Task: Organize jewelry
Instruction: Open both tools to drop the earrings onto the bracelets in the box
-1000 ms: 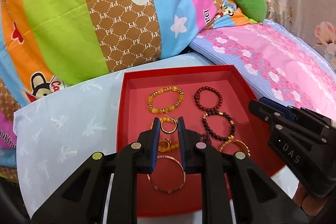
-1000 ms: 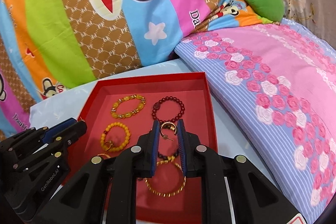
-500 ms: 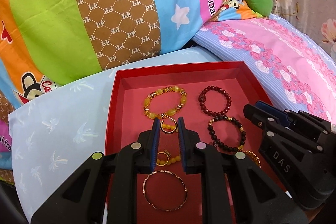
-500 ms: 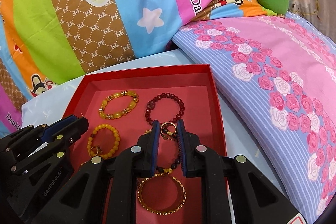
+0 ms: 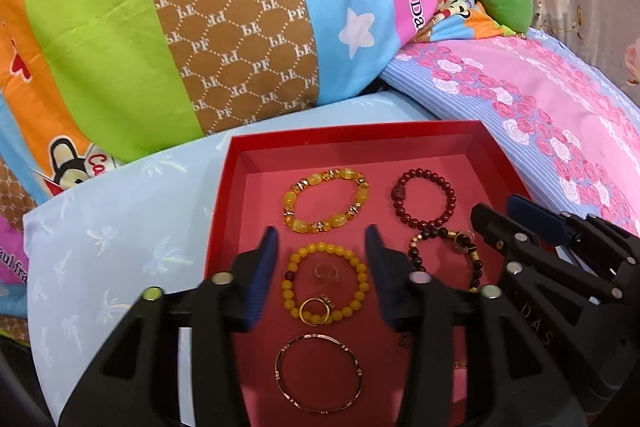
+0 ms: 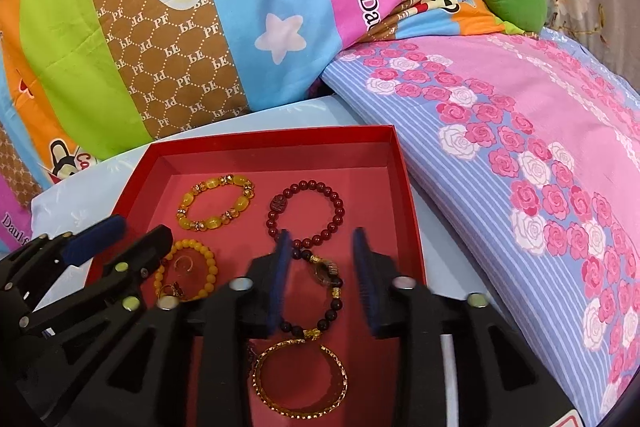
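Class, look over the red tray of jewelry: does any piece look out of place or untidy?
Mostly neat: bracelets lie apart in the red tray. Two oddities: a gold ring lies across the beads of the yellow bead bracelet, and in the right view the dark bead bracelet touches the gold bangle below it.

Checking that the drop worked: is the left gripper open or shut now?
Open. The left gripper has just been opening; nothing is clamped, and the small earring lies in the red tray.

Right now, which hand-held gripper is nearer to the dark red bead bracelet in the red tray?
Right. The right hand-held gripper has its open fingertips just below the dark red bead bracelet. The left hand-held gripper hovers over the yellow bead bracelet, one column away.
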`<control>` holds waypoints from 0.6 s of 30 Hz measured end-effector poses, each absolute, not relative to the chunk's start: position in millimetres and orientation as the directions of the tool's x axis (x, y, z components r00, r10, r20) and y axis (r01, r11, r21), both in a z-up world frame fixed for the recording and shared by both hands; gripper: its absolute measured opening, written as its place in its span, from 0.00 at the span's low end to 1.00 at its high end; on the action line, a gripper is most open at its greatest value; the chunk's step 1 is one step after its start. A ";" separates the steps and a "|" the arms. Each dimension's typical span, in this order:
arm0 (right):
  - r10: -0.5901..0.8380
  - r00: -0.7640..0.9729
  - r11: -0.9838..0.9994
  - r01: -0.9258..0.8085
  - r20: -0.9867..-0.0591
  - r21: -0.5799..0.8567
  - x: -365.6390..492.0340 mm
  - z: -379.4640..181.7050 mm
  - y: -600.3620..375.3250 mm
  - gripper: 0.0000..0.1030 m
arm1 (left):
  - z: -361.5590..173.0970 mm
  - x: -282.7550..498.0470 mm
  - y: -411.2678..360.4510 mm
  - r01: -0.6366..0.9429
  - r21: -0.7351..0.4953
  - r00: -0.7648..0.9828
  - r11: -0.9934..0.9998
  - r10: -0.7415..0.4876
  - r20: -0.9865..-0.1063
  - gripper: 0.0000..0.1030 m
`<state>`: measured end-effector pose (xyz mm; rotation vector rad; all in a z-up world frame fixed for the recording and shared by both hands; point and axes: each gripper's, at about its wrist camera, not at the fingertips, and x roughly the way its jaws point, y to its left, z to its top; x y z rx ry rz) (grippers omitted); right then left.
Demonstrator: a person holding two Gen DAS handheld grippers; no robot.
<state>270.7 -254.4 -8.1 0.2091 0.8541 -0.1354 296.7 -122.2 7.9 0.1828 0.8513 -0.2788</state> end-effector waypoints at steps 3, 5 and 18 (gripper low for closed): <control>-0.048 0.656 0.972 0.203 -0.753 0.115 268.8 -5.2 -253.1 0.38 | 9.6 294.7 -122.8 0.310 0.062 0.634 0.949 -0.157 -0.757 0.46; -0.052 0.658 0.973 0.203 -0.751 0.111 267.2 -3.1 -252.6 0.38 | 11.0 293.7 -121.7 0.308 0.058 0.634 0.950 -0.159 -0.756 0.46; -0.067 0.681 0.971 0.213 -0.729 0.111 232.6 17.6 -246.6 0.38 | 32.2 257.0 -117.7 0.309 0.073 0.660 0.948 -0.159 -0.734 0.46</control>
